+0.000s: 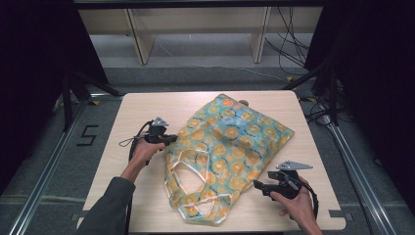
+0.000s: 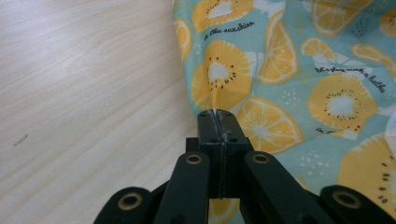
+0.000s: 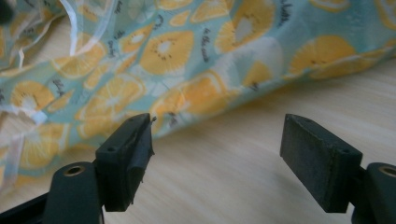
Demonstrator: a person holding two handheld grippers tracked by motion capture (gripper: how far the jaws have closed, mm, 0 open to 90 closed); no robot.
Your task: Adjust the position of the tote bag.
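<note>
A thin teal bag printed with orange slices lies crumpled across the middle of the wooden table, its white-edged handles toward the near edge. My left gripper is at the bag's left edge. In the left gripper view its jaws are pressed together with a fold of the bag pinched at their tips. My right gripper is low by the bag's near right side. In the right gripper view it stands open just short of the bag's hem, with bare table between the pads.
A small dark object peeks out at the bag's far corner. Bare tabletop lies left of the bag. Beyond the table are a pale shelf frame and floor cables. Metal rails run along both sides.
</note>
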